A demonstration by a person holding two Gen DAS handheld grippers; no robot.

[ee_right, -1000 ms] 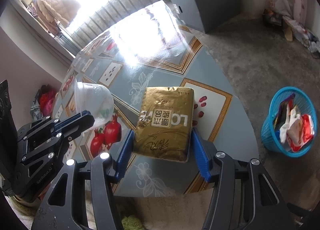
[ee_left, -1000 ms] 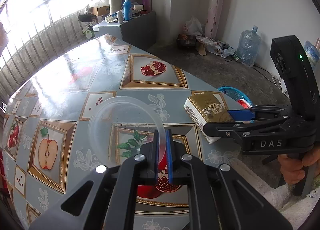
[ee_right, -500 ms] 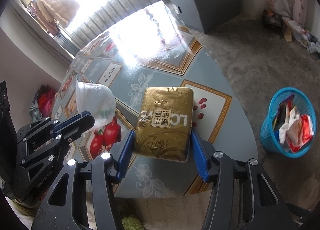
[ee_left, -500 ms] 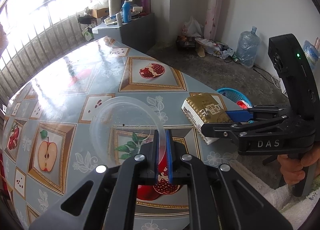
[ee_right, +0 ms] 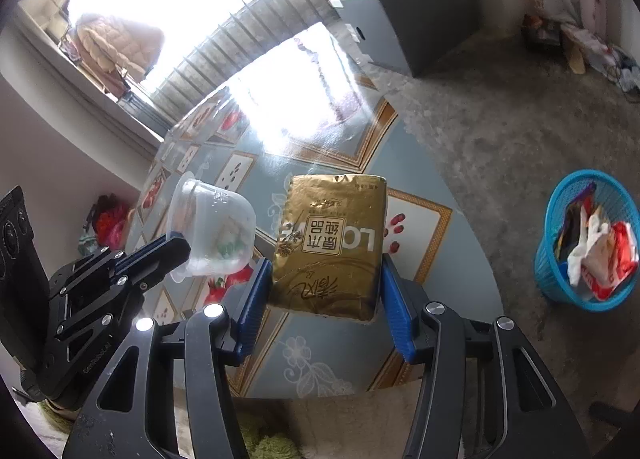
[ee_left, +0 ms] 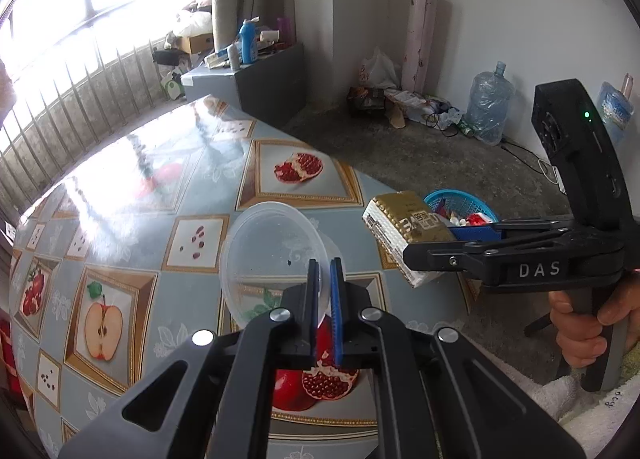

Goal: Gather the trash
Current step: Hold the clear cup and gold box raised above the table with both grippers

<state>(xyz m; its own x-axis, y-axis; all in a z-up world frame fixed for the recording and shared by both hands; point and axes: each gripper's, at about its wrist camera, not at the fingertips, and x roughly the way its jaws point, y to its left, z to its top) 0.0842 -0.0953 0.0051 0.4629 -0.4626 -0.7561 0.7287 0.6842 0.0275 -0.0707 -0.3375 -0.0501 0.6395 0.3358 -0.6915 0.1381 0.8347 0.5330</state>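
Observation:
My left gripper is shut on the rim of a clear plastic container and holds it above the table; it also shows in the right wrist view. My right gripper is shut on a gold tissue pack and holds it above the table's near edge; the pack also shows in the left wrist view. A blue trash basket with wrappers inside stands on the floor to the right, partly hidden behind the pack in the left wrist view.
The round table has a fruit-print cloth. A grey cabinet with bottles stands by the window. A water jug, a roll and bags lie along the far wall on the concrete floor.
Both grippers have risen a little with their loads. The clear container has lifted and tilted toward the pack. The tissue pack has shifted slightly toward the basket side.

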